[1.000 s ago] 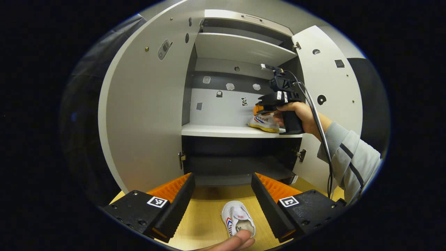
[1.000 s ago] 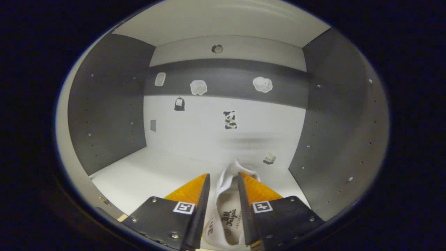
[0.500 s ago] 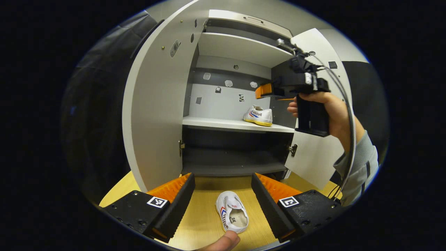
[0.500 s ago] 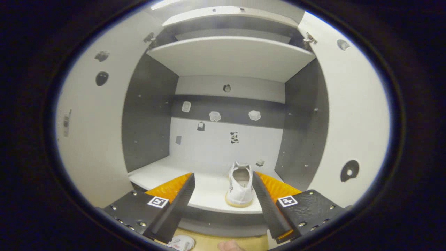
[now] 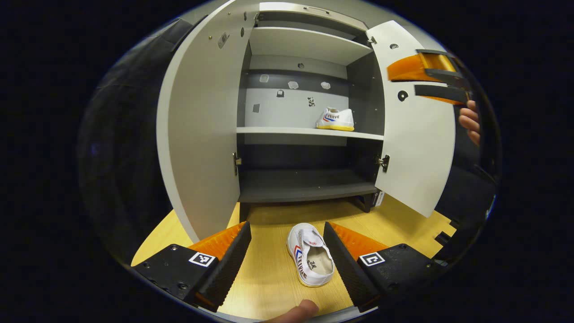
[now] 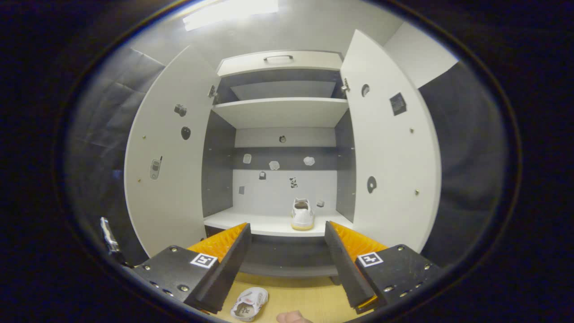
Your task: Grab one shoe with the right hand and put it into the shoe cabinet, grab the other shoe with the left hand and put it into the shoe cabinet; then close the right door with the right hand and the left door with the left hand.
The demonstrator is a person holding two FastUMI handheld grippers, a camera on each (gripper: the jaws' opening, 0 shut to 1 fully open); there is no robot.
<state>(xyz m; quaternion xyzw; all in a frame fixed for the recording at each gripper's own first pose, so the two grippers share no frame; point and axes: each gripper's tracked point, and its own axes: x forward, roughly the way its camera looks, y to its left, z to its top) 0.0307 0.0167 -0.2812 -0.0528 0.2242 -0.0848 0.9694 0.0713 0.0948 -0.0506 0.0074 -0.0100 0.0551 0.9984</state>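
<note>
In the left gripper view, one shoe (image 5: pixel 335 120) sits on the cabinet's middle shelf (image 5: pixel 287 130); the other shoe (image 5: pixel 310 255) lies on the floor (image 5: pixel 269 269) between the spread left gripper (image 5: pixel 287 251), ungrasped.

In the right gripper view, the right gripper (image 6: pixel 287 255) hangs spread and empty; both doors (image 6: pixel 390 166) stand open.

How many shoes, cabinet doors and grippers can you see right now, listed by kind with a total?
Shoes: 2, shoe on the shelf and shoe on the floor
Cabinet doors: 2, left door and right door, both open
Grippers: 2, left gripper and right gripper, both open
Total: 6
</note>
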